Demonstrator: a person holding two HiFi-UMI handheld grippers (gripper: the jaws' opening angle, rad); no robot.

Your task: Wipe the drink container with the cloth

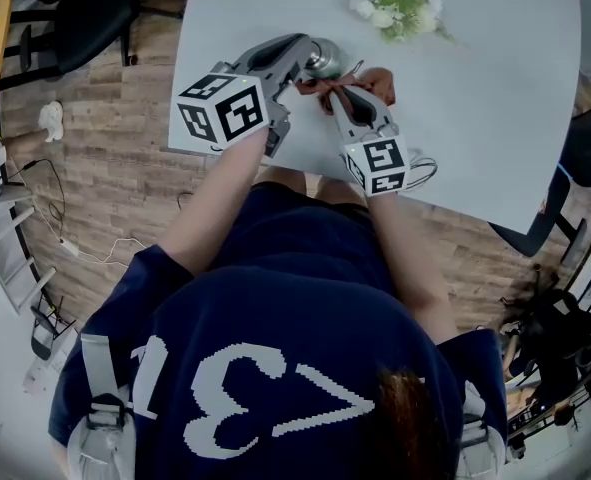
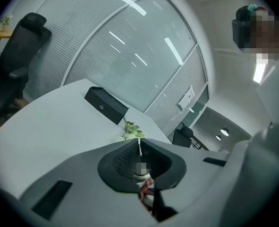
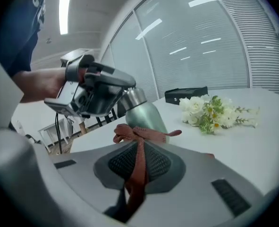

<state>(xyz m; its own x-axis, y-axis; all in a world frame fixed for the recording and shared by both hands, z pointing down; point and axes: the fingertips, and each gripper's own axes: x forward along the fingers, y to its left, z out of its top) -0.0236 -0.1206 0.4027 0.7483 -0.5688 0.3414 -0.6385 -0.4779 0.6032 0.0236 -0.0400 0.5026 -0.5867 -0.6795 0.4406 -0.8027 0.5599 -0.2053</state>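
The left gripper (image 1: pixel 305 56) is clamped almost closed on the steel top of the drink container (image 3: pixel 146 117), a grey-green bottle that sticks out from its jaw tips above the near side of the white tabletop (image 1: pixel 495 88). Whether the bottle's base rests on the tabletop cannot be made out. Just across from it, the right gripper (image 1: pixel 350 96) keeps its jaws narrow, pinching a strip of the rust-red cloth (image 3: pixel 138 167) between its pads. The cloth's bunched, knotted end (a loose tail pokes out to one side) sits just past the right gripper's tips and lies against the side of the bottle's body. Further beyond those tips, off to the right, lies a spray of white flowers (image 3: pixel 207 110), with a black box (image 3: pixel 186 94) behind it.
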